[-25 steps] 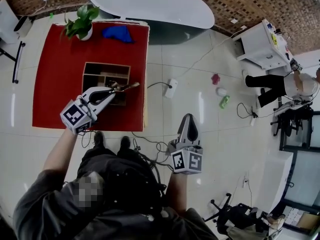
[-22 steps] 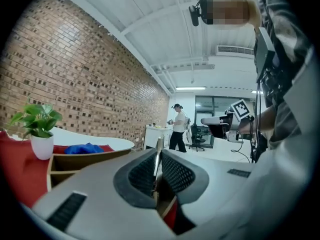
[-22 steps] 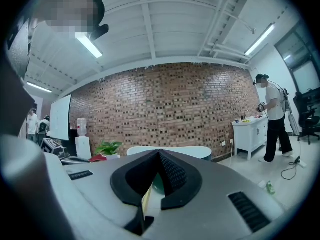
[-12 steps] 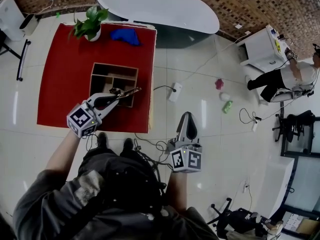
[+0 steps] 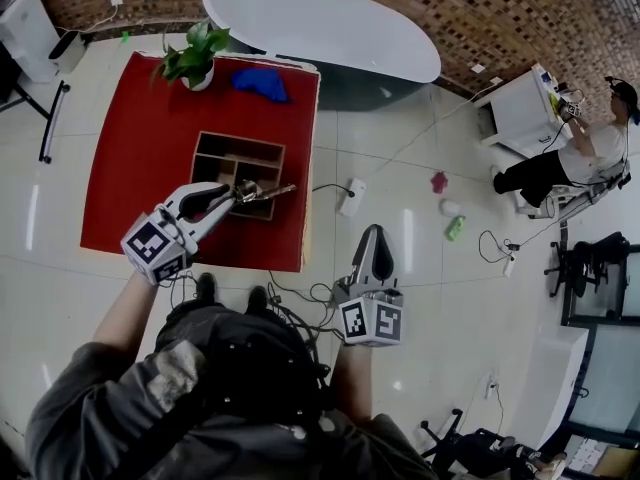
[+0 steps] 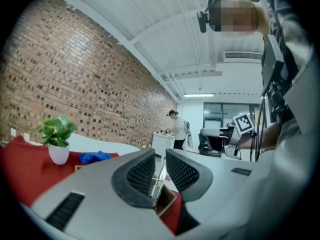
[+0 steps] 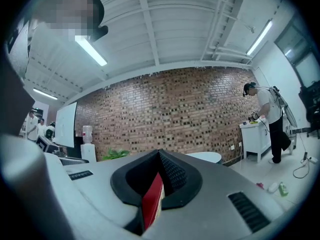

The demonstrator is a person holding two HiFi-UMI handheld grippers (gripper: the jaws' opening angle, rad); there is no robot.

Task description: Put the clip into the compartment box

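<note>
A wooden compartment box [image 5: 238, 158] sits on the red tabletop [image 5: 140, 158]. My left gripper [image 5: 243, 191] hovers over the box's front right part. A thin silvery clip [image 5: 268, 192] sticks out rightward from its tips. In the left gripper view the jaws [image 6: 160, 156] are opening. The clip [image 6: 159, 180] stands in the narrow gap between the pads, above a corner of the box [image 6: 168, 205]. My right gripper [image 5: 376, 236] is off the table over the floor. Its jaws [image 7: 159, 155] are shut with nothing in them.
A potted plant [image 5: 195, 56] and a blue cloth [image 5: 262, 82] sit at the table's far edge. A white oval table [image 5: 320, 23] stands beyond. Cables and a power strip [image 5: 351, 196] lie on the tiled floor to the right. A person [image 5: 560, 163] works at a white cabinet.
The left gripper has stayed over the front of the box with the clip at its tips, shifting slightly toward the box's middle. The right gripper has not moved.
</note>
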